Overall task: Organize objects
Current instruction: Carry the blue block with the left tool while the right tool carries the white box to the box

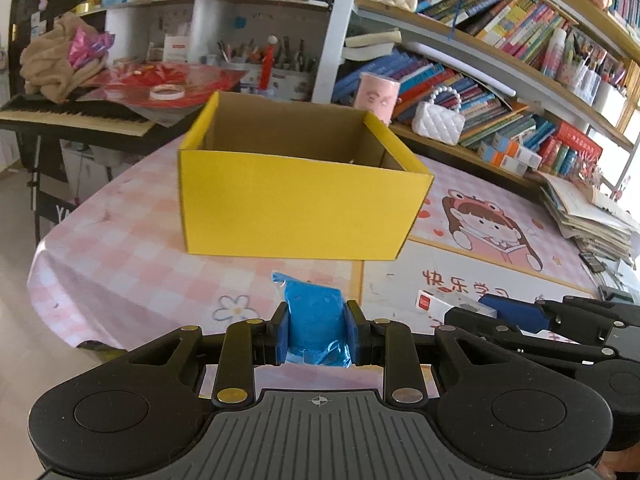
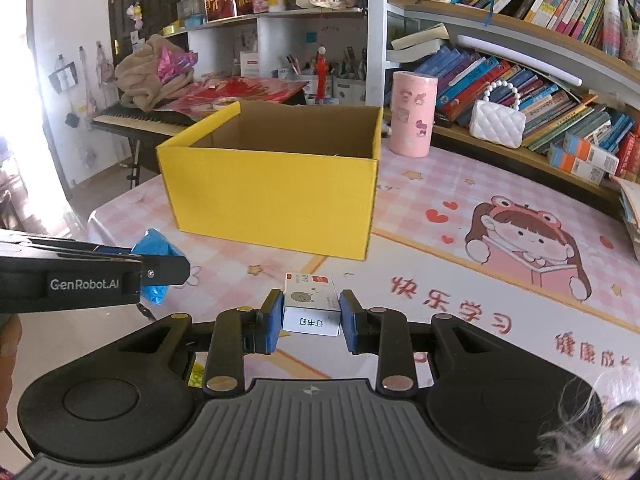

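1. Left wrist view: the left gripper is squeezed tight on a blue plastic bag roll. The blue pads touch it on both sides, and the crinkly ends stick out past them

2. Left wrist view: the yellow cardboard box sits on the pink table mat, just ahead of the roll. Its top is open and I see nothing inside from here. The right gripper is off to the side, near a small white box

3. Right wrist view: the right gripper has its pads on both sides of the small white staple box, pinching it. The box looks to sit low, on or near the mat. The yellow box is ahead, with its open top facing up

4. Right wrist view: the left gripper with its blue roll is to the side, near the yellow box's corner

5. How to do it well, I think: lift each thing higher than the yellow wall first, then move over the open top, then let go. Keep the two grippers apart so they do not bump. Hold the soft roll gently so it does not slip
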`<state>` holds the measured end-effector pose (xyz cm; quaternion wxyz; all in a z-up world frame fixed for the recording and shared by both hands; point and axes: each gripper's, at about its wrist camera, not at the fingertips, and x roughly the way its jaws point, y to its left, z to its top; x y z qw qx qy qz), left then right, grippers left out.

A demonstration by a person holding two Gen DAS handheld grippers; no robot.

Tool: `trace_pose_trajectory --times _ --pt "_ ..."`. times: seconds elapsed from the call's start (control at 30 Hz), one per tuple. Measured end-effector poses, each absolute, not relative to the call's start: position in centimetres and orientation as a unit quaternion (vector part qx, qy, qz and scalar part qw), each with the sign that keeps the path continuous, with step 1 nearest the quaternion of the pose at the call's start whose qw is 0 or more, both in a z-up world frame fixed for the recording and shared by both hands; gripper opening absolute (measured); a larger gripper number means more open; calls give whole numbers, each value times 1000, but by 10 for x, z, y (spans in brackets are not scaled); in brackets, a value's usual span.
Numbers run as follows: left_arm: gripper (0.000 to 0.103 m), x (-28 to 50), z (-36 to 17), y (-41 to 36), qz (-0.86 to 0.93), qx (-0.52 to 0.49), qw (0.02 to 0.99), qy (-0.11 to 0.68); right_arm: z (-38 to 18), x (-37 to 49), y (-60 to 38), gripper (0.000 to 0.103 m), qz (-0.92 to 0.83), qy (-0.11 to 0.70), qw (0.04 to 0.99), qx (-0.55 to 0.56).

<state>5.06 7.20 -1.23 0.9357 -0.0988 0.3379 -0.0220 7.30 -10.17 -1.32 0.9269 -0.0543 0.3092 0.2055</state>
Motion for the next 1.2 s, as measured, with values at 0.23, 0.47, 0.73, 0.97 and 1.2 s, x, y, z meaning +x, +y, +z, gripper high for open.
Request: trace_pose_trajectory --times 0.23,0.47,0.73,0.97,1.2 --pt "26 42 -7 87 -26 -96 941 324 -9 62 -86 28 199 305 930 -49" --pt "26 38 -2 97 -30 -89 946 311 -7 59 -73 28 193 299 933 -48" --pt "25 48 9 106 -17 -87 954 285 3 78 -66 28 192 283 938 -47" --pt "25 77 24 110 15 -97 961 260 24 125 -66 28 201 246 947 -52" --pt "25 109 40 105 38 -112 966 232 29 183 -59 28 210 233 947 -66"
